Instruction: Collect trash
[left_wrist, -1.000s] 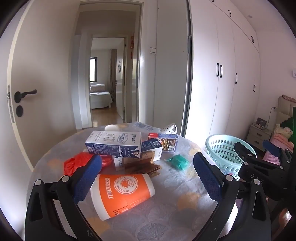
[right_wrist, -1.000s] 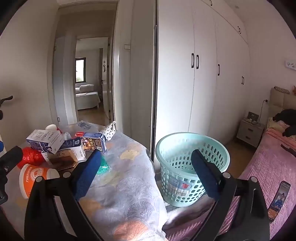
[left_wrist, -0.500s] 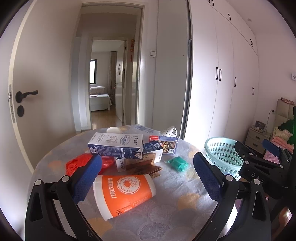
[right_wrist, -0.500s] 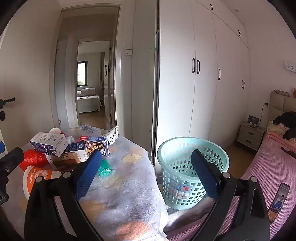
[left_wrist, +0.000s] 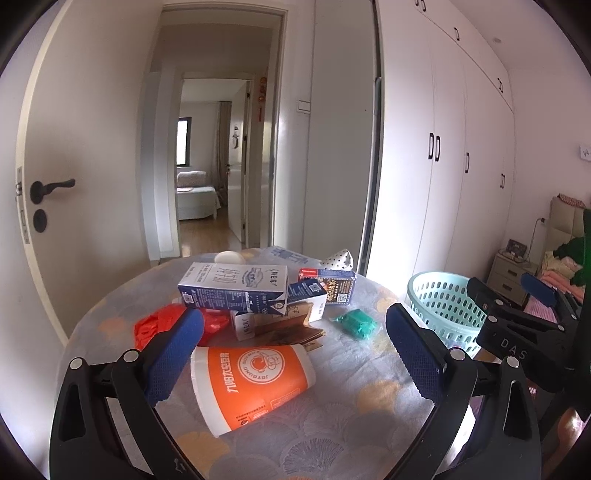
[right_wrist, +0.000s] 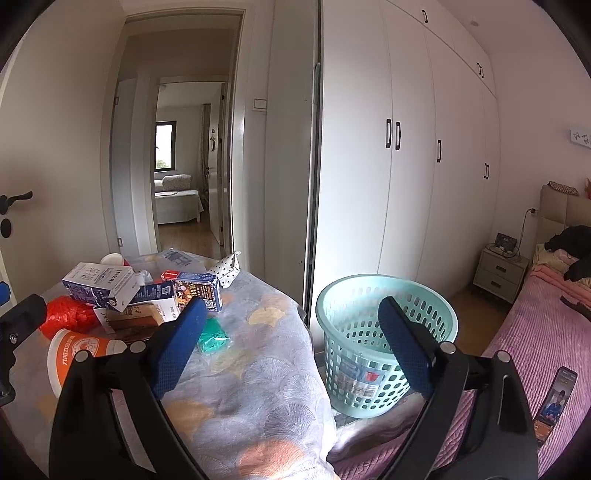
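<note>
Trash: orange cup (left_wrist: 255, 384) lying on its side near the table's (left_wrist: 332, 417) front edge; cartons (left_wrist: 236, 286) piled mid-table.
Basket (right_wrist: 384, 336): beside the table's right edge.
Left gripper (left_wrist: 295, 354): jaws wide, holding nothing, over the cup.
Right gripper (right_wrist: 290, 343): jaws wide, holding nothing.

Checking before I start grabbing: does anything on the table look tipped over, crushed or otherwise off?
Yes. The orange paper cup lies on its side at the near edge of the table. The milk carton rests tilted atop smaller boxes. Nothing appears spilled.
</note>
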